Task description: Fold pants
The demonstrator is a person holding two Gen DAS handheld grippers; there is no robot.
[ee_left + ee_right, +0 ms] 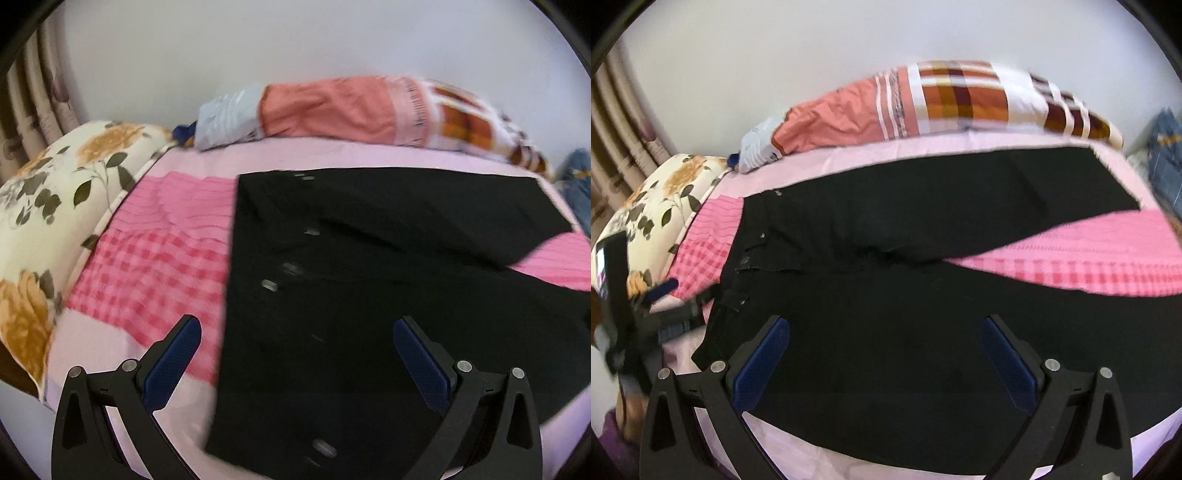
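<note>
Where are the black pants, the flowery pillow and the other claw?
Pants (pixel 886 325), right wrist view, near leg.
Pillow (pixel 55 192), left wrist view, flowery top.
Left claw (pixel 665 291), right wrist view, between its fingertips.

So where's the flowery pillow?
The flowery pillow sits at the far left of both views, at the edge of the pink bedsheet, left of the black pants.

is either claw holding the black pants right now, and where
Nothing is held. The left claw and right claw are both open above the black pants, which lie spread on the bed.
</note>
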